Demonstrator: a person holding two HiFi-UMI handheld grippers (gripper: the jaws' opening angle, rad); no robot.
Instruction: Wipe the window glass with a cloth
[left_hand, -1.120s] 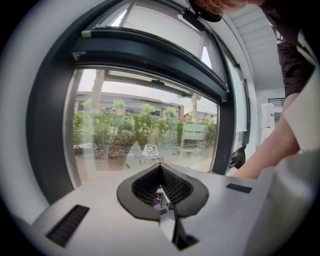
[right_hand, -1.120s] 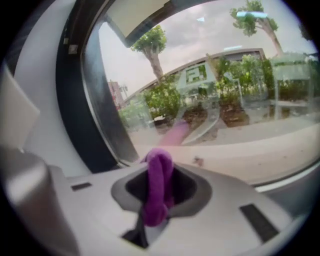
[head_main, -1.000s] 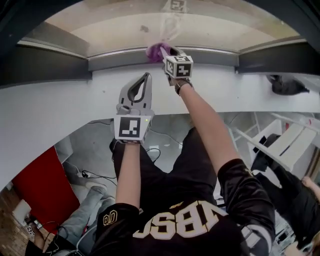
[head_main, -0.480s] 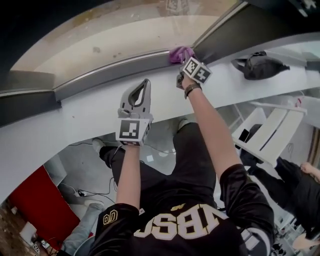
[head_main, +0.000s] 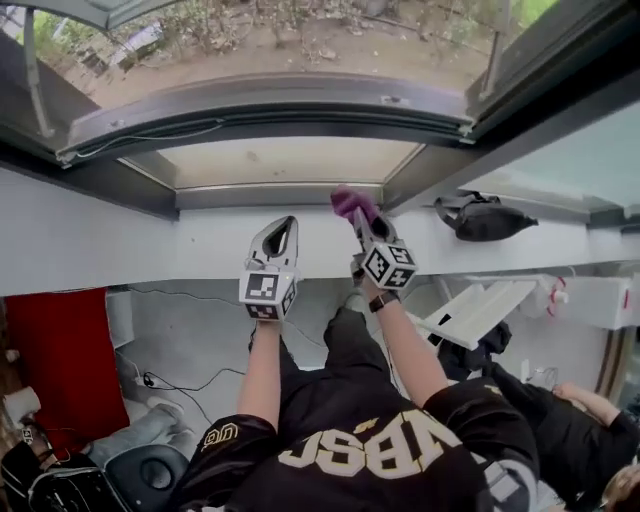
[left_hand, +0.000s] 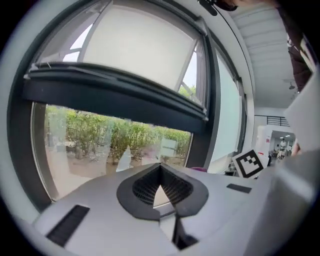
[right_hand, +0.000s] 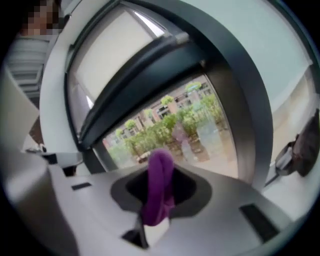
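The window glass (head_main: 285, 160) lies ahead inside a dark frame and also fills the left gripper view (left_hand: 100, 145) and the right gripper view (right_hand: 175, 132). My right gripper (head_main: 354, 212) is shut on a purple cloth (head_main: 348, 201), held over the white sill a little short of the pane's lower right corner. The cloth (right_hand: 161, 180) stands bunched between that gripper's (right_hand: 159, 172) jaws. My left gripper (head_main: 284, 224) hovers beside it to the left, jaws shut with nothing between them (left_hand: 160, 169). The right gripper's marker cube (left_hand: 248, 162) shows at the left gripper view's right.
A tilted-open upper sash (head_main: 270, 100) hangs above the pane. A black bag (head_main: 480, 218) lies on the white sill at the right, also seen in the right gripper view (right_hand: 300, 145). Below stand a white rack (head_main: 475, 310) and a red panel (head_main: 55, 340); another person (head_main: 590, 410) sits low right.
The right gripper slid the cloth rightward along the pane's bottom edge to the corner, then drew back from the glass. The left gripper kept its place, still shut.
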